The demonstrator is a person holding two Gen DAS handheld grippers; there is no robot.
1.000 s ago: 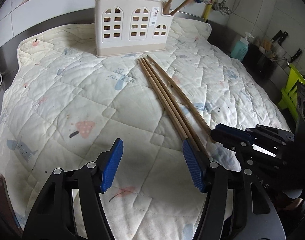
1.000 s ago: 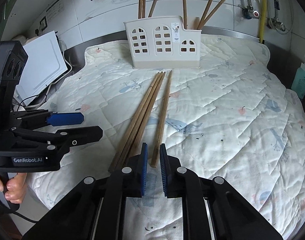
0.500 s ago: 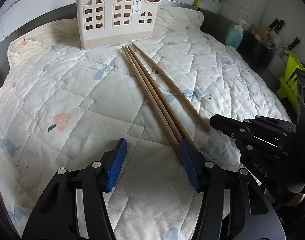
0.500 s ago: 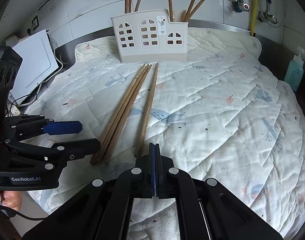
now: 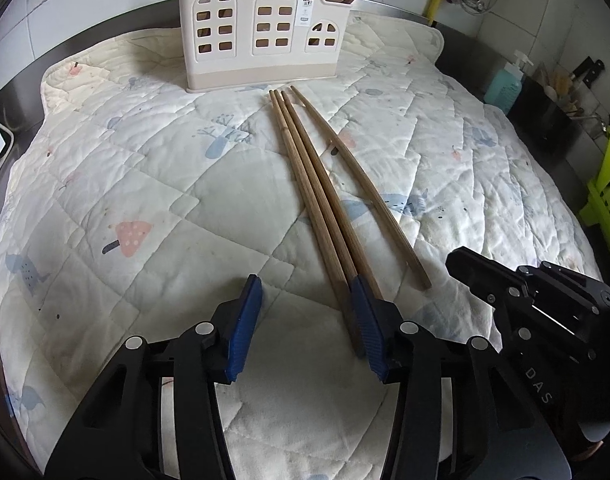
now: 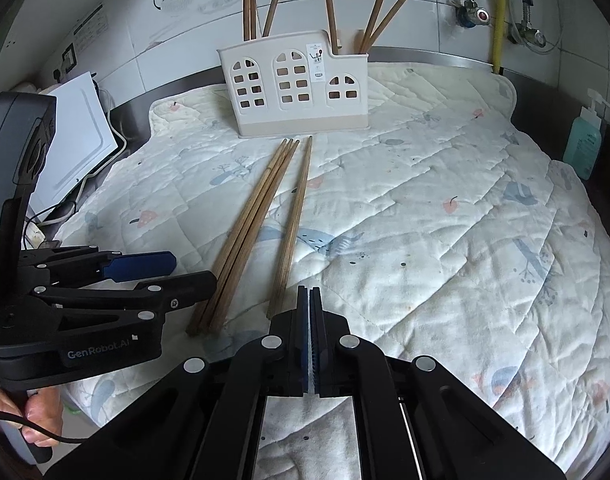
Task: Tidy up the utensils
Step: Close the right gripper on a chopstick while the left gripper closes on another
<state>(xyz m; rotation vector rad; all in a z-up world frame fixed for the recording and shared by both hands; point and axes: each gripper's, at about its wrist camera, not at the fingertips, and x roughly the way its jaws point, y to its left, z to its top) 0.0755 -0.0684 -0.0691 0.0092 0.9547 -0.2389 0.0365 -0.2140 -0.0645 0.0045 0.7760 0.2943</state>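
Note:
Several long wooden chopsticks (image 5: 321,184) lie on the quilted mat, three bunched and one (image 5: 361,184) apart to the right; they also show in the right wrist view (image 6: 257,216). A cream utensil holder (image 5: 261,36) with arched windows stands at the back, with several chopsticks in it (image 6: 329,4). My left gripper (image 5: 305,312) is open, low over the mat, its right pad against the near ends of the bunch. My right gripper (image 6: 309,300) is shut and empty, just right of the single chopstick's near end.
The quilted mat (image 5: 105,168) covers a dark counter. A teal soap bottle (image 6: 585,140) stands at the right, a white appliance (image 6: 73,136) at the left. A green rack (image 5: 605,184) and knives sit at the far right. Pipes run down the tiled wall.
My right gripper has closed from slightly open to fully shut. My left gripper has moved forward and lower toward the bunched chopsticks' near ends, still open.

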